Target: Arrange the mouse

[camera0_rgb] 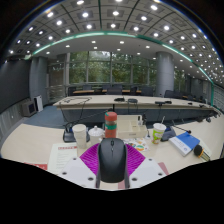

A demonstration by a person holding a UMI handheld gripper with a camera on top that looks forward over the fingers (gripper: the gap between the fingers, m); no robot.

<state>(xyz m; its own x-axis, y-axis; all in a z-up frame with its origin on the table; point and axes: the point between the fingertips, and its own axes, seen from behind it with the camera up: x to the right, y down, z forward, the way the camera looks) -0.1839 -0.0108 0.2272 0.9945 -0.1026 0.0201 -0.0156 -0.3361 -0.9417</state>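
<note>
Gripper view of a pale, cream-coloured worktop (30, 140) in a large open room. The ceiling carried rows of small round lights and a curved green band; tall windows stood at the far wall, with long desks (120, 101) and chairs set well behind the worktop.

The black mouse (112, 160) lay between the two fingers of the gripper (112, 172), its rear towards the camera and its nose pointing away. The magenta pads (92, 158) flanked the mouse closely on either side; whether both pressed on its body could not be told, so the hold remained uncertain. The mouse appeared to rest on a white sheet (140, 172) lying on the worktop.

Just beyond the mouse stood a cylindrical container (111, 124) with a red top and green band. Left of that container stood a pale paper cup (81, 136) and a white lidded jar (96, 133); right of it stood a white cup with green print (157, 133) and, farther right, a blue-and-white box (184, 143). A black device (68, 134) stood left of the paper cup.

No writing or brand mark could be read on any item.
</note>
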